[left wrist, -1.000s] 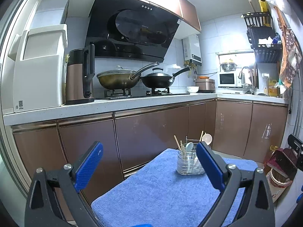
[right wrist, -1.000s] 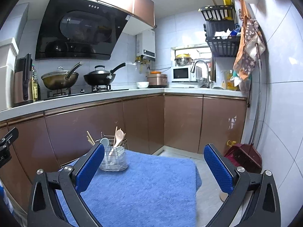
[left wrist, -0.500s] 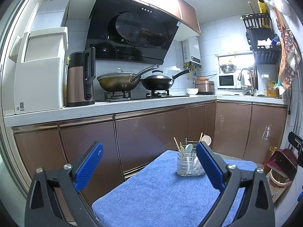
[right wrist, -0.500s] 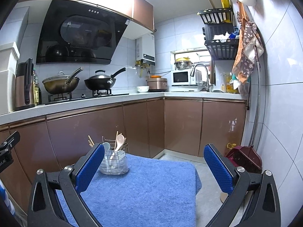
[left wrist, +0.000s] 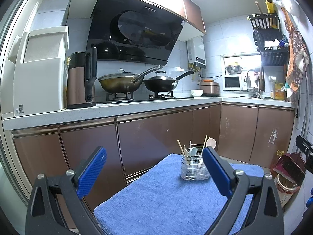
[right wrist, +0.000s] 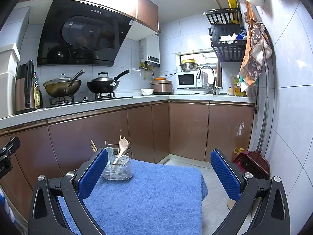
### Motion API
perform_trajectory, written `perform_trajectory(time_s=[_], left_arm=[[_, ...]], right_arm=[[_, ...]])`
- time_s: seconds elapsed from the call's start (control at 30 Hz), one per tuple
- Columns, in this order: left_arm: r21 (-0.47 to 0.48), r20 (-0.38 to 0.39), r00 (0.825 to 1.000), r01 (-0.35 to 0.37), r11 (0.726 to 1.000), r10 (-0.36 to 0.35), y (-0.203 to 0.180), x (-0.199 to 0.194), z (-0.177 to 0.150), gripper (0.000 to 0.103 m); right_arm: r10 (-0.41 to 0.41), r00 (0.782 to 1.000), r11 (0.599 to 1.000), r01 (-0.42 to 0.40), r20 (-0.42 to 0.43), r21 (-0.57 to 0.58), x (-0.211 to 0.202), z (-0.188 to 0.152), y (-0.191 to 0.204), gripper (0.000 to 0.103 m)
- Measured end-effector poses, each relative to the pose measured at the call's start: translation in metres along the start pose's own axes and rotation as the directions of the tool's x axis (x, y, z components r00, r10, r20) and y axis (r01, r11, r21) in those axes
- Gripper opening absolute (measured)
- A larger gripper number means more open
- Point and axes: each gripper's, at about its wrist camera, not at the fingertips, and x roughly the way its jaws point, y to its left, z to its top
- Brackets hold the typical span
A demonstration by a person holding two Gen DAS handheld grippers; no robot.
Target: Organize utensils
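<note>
both grippers stood with jaws wide apart, holding nothing: the left gripper (left wrist: 154, 171) and the right gripper (right wrist: 159, 173). a holder (left wrist: 194, 168) with spoons (right wrist: 122, 146) and chopsticks (left wrist: 180, 146) stood ahead on the blue towel (right wrist: 152, 192), partly behind the left gripper's right finger. beyond were brown cabinets (left wrist: 156, 137), two woks (left wrist: 120, 82) and a kettle (left wrist: 81, 80).
</note>
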Motion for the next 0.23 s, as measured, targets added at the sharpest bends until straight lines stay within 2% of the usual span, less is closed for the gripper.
perform_trajectory(time_s=[0.23], left_arm=[[-0.009, -0.016, 0.999, 0.028, 1.000, -0.029, 0.0041, -0.0028, 0.0021, 0.099]], right_arm=[[0.002, 1.000, 1.000, -0.002, 0.002, -0.001, -0.0008, 0.0004, 0.0004, 0.103]])
